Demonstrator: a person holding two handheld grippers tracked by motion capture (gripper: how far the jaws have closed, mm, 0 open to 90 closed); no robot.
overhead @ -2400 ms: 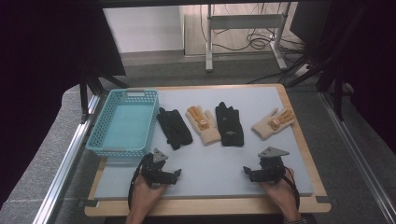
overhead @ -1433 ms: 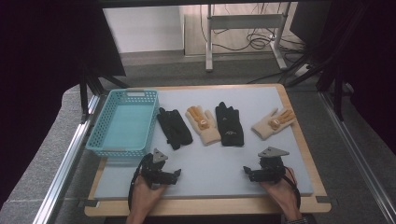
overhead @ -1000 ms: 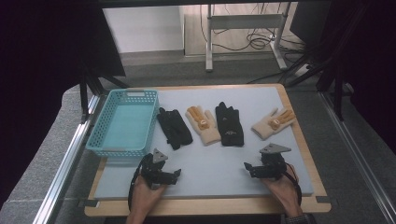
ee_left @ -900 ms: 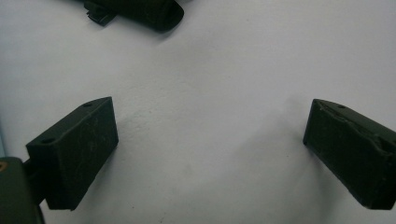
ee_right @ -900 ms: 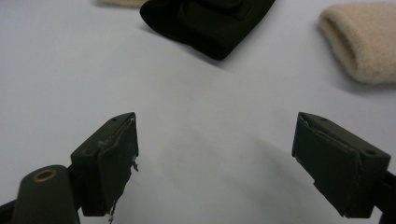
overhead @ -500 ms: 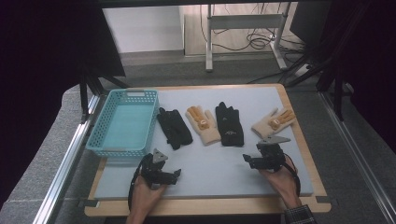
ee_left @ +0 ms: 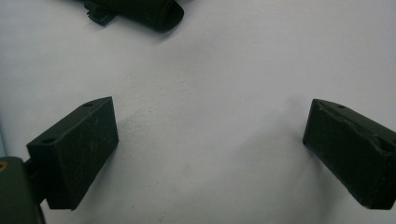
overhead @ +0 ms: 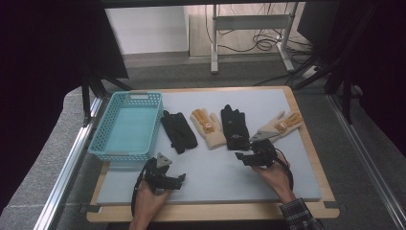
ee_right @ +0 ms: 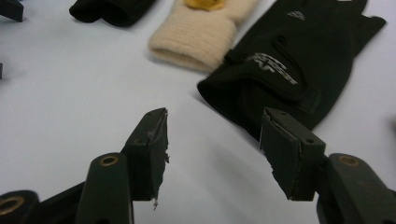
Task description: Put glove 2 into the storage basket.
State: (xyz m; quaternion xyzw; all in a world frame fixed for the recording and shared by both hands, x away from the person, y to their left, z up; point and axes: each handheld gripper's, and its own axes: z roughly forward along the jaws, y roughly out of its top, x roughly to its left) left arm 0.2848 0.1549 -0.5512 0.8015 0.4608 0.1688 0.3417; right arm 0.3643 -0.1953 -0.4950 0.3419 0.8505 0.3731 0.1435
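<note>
High view: the right gripper (overhead: 244, 157) has left its earlier resting place near the bench's front right and now sits farther in and toward the middle, just in front of the cuff of the black glove with the logo (overhead: 234, 127); the grey plate on top of it overlaps the cuff of the beige glove at the right (overhead: 282, 123). The left gripper (overhead: 178, 179) has not shifted and rests on the bare grey mat near the front edge of the bench (overhead: 210, 211). Four gloves lie in a row as before, untouched: the plain black glove (overhead: 178, 130) next to the blue basket (overhead: 104, 152), then the beige glove with the orange patch (overhead: 209, 127), then the logo glove, then the far beige one. The basket looks empty. Left gripper view: jaws released and wide apart, nothing between them, only mat; a dark glove edge (ee_left: 140, 11) at top. Right gripper view: the jaws have just been closing and stand half apart, nothing yet between them; the logo glove's cuff (ee_right: 285, 70) lies just beyond the right jaw, not touched as far as I can tell. Judgement: the approach to the first pick has begun, most likely the logo glove; no glove is lifted or binned yet.
</note>
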